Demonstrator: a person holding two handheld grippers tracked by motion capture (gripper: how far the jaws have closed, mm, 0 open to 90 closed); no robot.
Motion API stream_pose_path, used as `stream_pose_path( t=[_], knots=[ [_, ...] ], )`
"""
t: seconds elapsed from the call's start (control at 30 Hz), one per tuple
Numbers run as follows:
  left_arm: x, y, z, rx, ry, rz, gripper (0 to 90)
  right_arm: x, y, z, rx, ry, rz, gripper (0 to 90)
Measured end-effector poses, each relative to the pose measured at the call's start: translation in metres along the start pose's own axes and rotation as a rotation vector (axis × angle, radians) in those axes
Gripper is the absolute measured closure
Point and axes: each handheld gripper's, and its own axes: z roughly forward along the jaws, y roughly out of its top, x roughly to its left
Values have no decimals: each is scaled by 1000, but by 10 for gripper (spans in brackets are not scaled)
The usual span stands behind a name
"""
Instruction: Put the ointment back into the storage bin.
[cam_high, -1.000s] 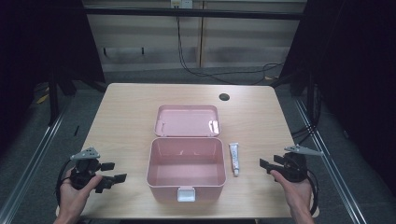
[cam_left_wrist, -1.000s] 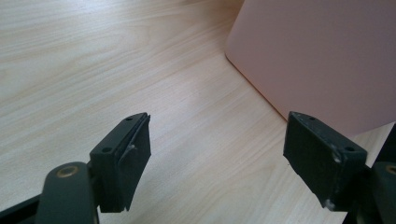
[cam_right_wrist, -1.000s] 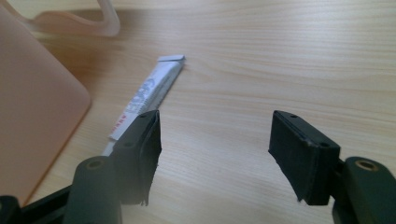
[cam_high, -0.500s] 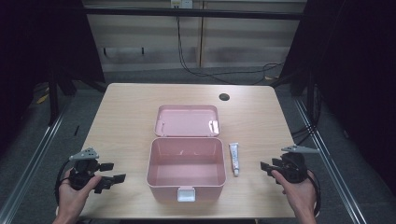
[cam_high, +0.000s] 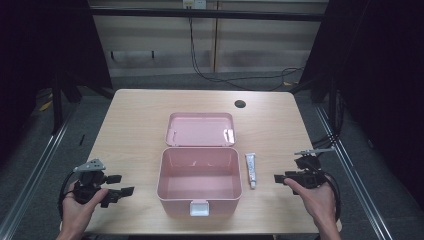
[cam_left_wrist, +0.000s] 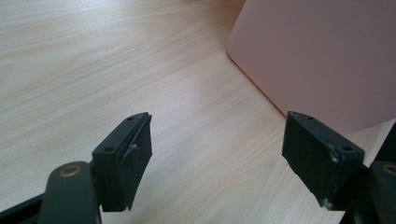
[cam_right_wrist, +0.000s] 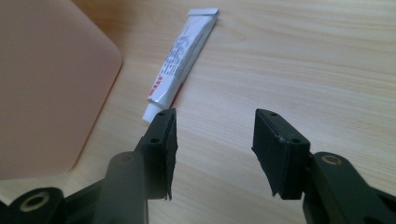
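A pink box stands open near the table's front edge, its lid lying flat behind it. Its side wall rises ahead of my left gripper, whose jaws stand wide apart over bare wood. A small white tube lies just right of the box. My right gripper hovers right of the tube, pointing at it. The tube lies just beyond the right gripper, whose jaws have been closing and hold nothing between them. My left gripper sits at the front left.
A round cable hole sits in the wooden table at the back right. Dark metal frame rails run along both sides of the table. The box has a white latch on its front.
The right gripper has risen a little and its jaws have narrowed. The left gripper has stayed where it was.
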Motion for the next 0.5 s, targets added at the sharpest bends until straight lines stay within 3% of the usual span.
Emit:
stream_pose_path(
  t=[0.07,0.33,0.5],
  knots=[
    [1,0,0,-1,1,0,241,4,5,4,52,8,-12,508],
    [0,0,0,0,-1,0,241,18,25,11,144,19,-72,533],
    [1,0,0,0,-4,-4,241,26,41,22,232,29,-76,562]
  ],
)
